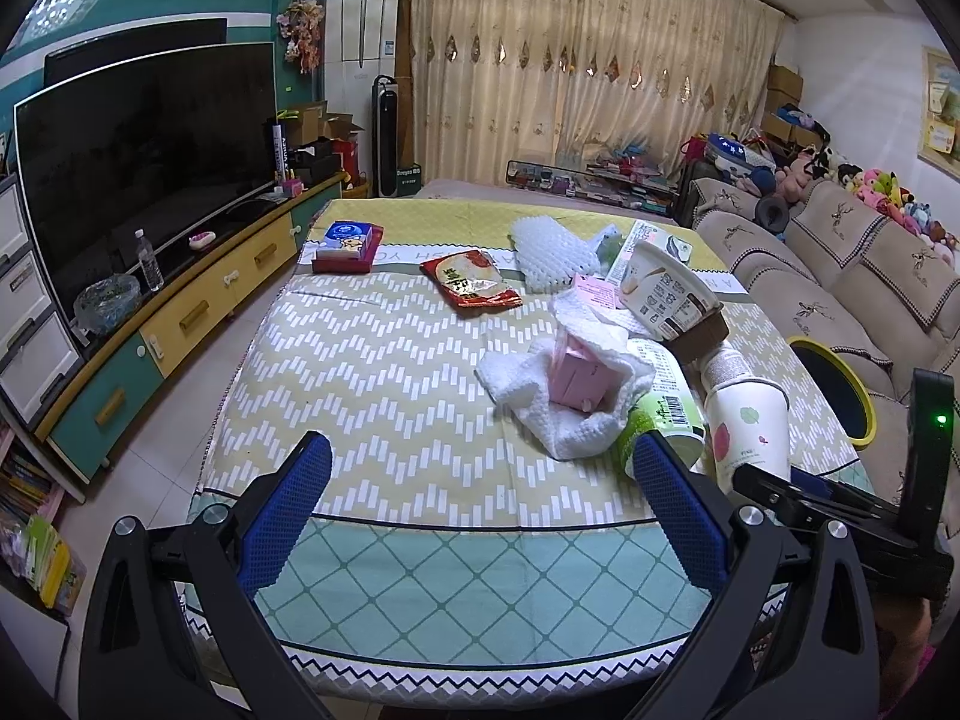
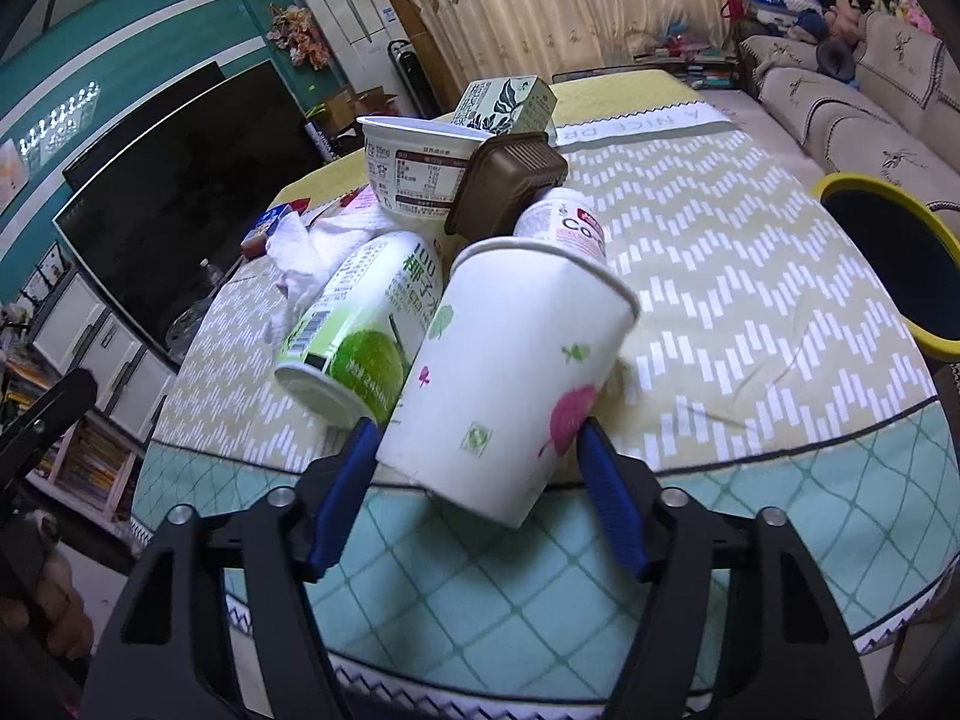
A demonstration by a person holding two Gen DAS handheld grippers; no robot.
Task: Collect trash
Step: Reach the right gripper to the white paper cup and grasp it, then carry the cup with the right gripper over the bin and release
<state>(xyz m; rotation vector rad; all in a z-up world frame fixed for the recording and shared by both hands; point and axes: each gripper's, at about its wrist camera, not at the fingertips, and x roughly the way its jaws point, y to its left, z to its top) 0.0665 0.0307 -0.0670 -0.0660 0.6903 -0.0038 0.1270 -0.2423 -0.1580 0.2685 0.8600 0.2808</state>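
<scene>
a: largest first. the table (image 2: 780,324), under its patterned cloth, fills the middle of the right wrist view; the yellow-rimmed bin (image 2: 888,252) sits at the right edge, off the cloth's edge. what is the main risk here?

b: the carry to that bin. the right gripper (image 2: 480,450) has the white paper cup (image 2: 510,372) at lower centre, tilted, its open mouth away from the camera. the blue pads stand at either side of its base, partly closed; the left pad looks to touch, the right pad's contact i cannot tell. a thin wall squeezed near the base may buckle or slip free.

a: and the heap behind it?

b: the green can (image 2: 360,330) lies on its side touching the cup at centre left. behind, the white tub (image 2: 414,168), brown tray (image 2: 510,186) and a second cup (image 2: 564,222) are stacked against each other. lifting the cup could, in my judgement, set the can rolling toward the table's near edge.

a: the other hand?

b: in the left wrist view the left gripper (image 1: 480,480) hangs at lower centre, jaws wide, holding nothing. the white cloth (image 1: 570,396) wrapped about a pink box (image 1: 576,372) lies just beyond it; the red wrapper (image 1: 471,285) lies further up, apart. a snagged cloth could drag its neighbours.
</scene>
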